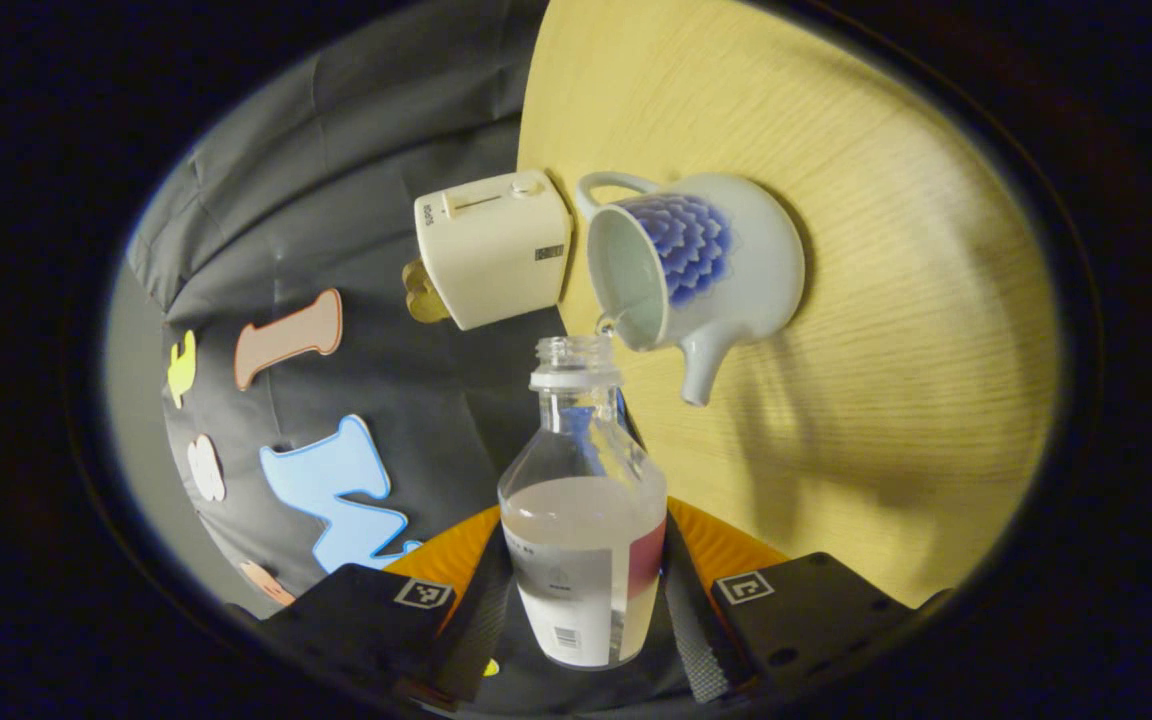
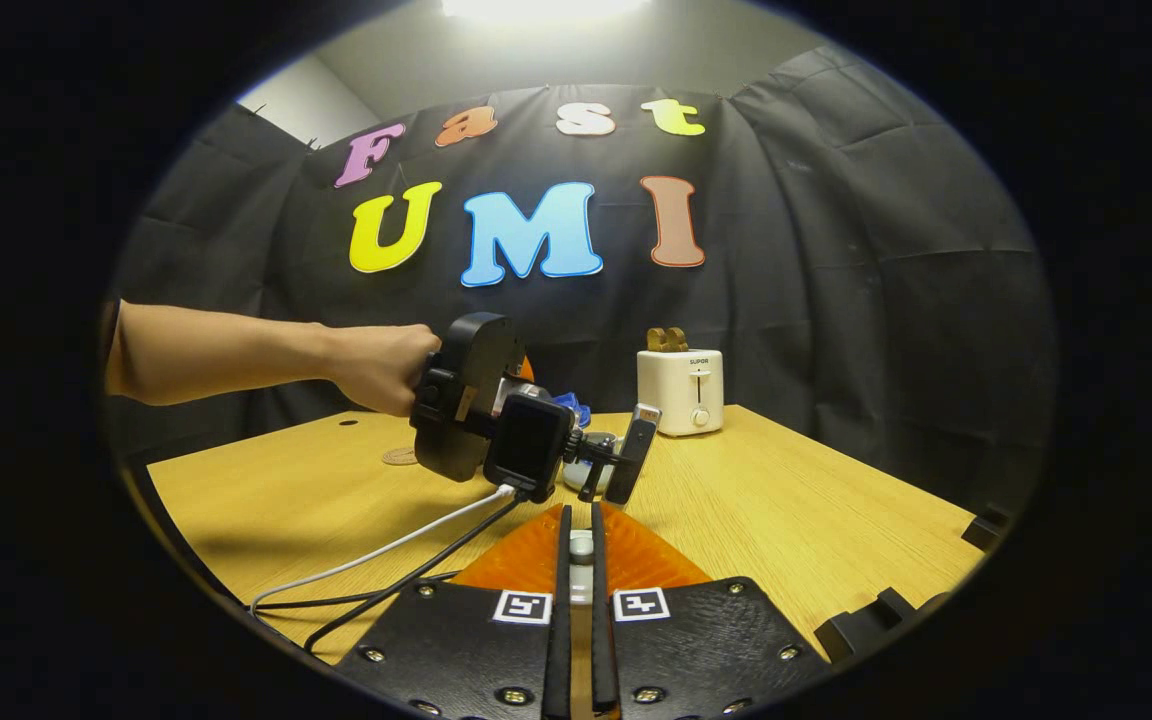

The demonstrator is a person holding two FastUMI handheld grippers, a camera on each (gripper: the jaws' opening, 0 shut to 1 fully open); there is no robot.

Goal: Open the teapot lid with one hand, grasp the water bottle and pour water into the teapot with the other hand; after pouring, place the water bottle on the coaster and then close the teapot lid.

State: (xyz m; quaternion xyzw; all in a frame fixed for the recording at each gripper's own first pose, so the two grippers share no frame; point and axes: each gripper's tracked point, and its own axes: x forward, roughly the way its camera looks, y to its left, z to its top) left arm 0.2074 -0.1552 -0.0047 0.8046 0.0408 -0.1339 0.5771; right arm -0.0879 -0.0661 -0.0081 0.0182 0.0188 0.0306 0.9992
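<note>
The bottle [image 1: 581, 520], uncapped and part full, sits clamped between both fingers of the left gripper [image 1: 584, 600], tipped so its neck points at the open mouth of the teapot [image 1: 691, 265]; a thin run of water shows at the pot's rim just past the bottle's mouth. The pot stands on the table [image 1: 896, 300], touching or just beside a toaster [image 1: 493, 250]. In the right gripper view a hand [image 2: 381, 368] holds the left gripper over the table, with the coaster [image 2: 400, 456] beyond it. The right gripper [image 2: 581, 560] has its fingers nearly together, pinching a small pale piece, likely the lid [image 2: 582, 546]
</note>
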